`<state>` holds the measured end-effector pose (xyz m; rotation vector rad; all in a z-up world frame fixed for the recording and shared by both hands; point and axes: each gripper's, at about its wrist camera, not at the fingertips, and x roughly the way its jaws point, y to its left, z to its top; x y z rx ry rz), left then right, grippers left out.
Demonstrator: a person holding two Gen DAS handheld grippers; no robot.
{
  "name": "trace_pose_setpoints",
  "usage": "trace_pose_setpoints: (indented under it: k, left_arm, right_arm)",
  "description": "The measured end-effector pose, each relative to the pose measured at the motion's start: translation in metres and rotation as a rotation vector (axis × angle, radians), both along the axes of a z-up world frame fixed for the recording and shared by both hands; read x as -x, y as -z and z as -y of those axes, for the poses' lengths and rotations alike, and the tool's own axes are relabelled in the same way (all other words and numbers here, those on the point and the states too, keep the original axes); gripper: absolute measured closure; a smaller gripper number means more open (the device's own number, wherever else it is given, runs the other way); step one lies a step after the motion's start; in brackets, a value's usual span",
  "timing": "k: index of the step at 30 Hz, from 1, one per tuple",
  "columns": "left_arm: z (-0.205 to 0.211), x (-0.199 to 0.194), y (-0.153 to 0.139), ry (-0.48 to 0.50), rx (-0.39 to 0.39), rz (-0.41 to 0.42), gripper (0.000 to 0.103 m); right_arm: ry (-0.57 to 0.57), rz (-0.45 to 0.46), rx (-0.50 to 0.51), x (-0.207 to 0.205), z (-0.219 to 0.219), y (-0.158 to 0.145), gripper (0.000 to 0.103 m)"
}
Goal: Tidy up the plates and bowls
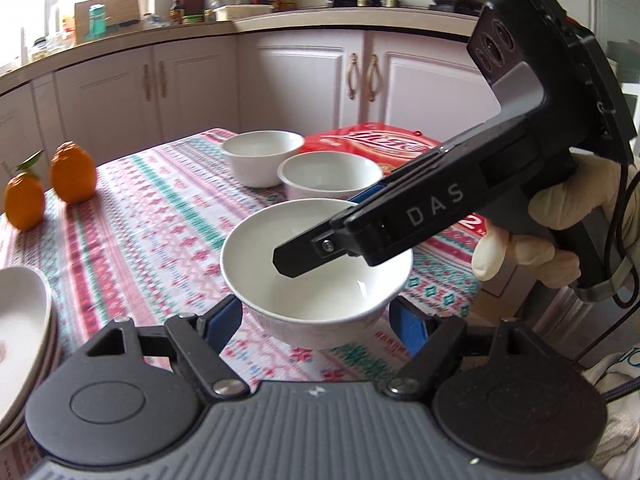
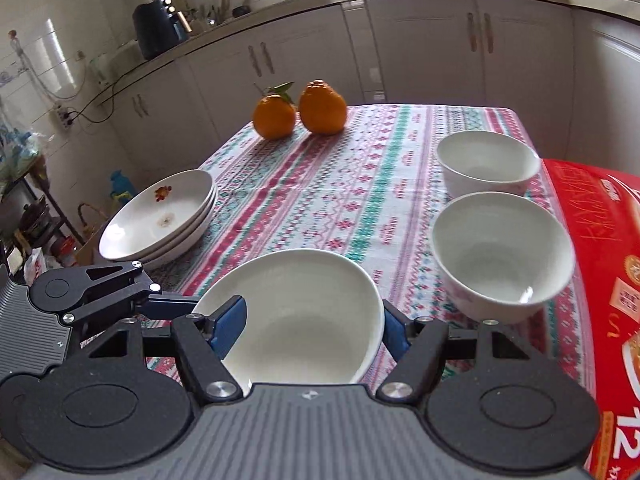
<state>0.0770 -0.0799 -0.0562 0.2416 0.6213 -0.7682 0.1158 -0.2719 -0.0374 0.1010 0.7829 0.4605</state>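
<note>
White porcelain fills a kitchen table [image 2: 360, 184] spread with a red, green and white patterned cloth. One empty white bowl [image 1: 316, 276] sits between both pairs of jaws at once. In the left wrist view the left gripper [image 1: 316, 320] brackets its lower wall, a blue pad [image 1: 224, 320] on either side of the bowl close to the wall; contact cannot be confirmed, since the bowl hides the pads' tips. The right gripper [image 1: 304, 256], carried by a gloved hand [image 1: 536, 240], reaches in from the right, one black finger lying inside the bowl over its rim.

The right wrist view shows the same bowl [image 2: 304, 320] across that gripper's [image 2: 312, 328] jaws: one blue pad [image 2: 228, 328] lies inside against the inner wall, the other sits outside the rim on the right, so the jaws are closed narrow on the bowl's wall. The left gripper [image 2: 168, 308] enters from the left edge, touching the bowl's rim.

Two more white bowls, both empty, stand on the cloth: a nearer bowl [image 2: 500, 256] and a farther bowl [image 2: 486, 164], both beside a red printed box [image 2: 592, 280]. A stack of shallow plates [image 2: 160, 220], the top one bearing a small flower print, rests at the table's left edge. Two oranges [image 2: 300, 114], one with leaves, sit at the far end.
</note>
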Motion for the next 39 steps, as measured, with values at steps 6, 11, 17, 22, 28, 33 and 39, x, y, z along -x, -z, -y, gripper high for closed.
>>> trace_pose_setpoints:
  k: [6,11,17,22,28,33,39]
  left_arm:
    - [-0.015,-0.004,0.001,-0.057,0.011,-0.007,0.023]
    - [-0.025,-0.012,0.003,-0.097,0.002,-0.010,0.023]
    - [-0.035,-0.019,0.006,-0.124,0.002,-0.017,0.023]
    - [-0.036,-0.025,0.008,-0.131,0.003,-0.021,0.023]
    - [-0.035,-0.030,0.010,-0.134,0.003,-0.025,0.023]
    - [-0.034,-0.031,0.012,-0.142,0.002,-0.030,0.023]
    - [-0.033,-0.029,0.013,-0.143,0.001,-0.016,0.021]
  right_arm:
    - [-0.052,0.007,0.005,-0.012,-0.020,0.000,0.028]
    - [-0.088,0.012,0.011,-0.023,-0.035,0.003,0.028]
    - [-0.108,0.006,0.020,-0.036,-0.048,0.008,0.028]
    - [-0.114,0.007,0.024,-0.043,-0.051,0.008,0.028]
    - [-0.107,0.005,0.030,-0.049,-0.051,0.011,0.027]
    - [-0.103,0.002,0.034,-0.053,-0.052,0.014,0.027]
    - [-0.114,0.004,0.019,-0.052,-0.052,0.015,0.005]
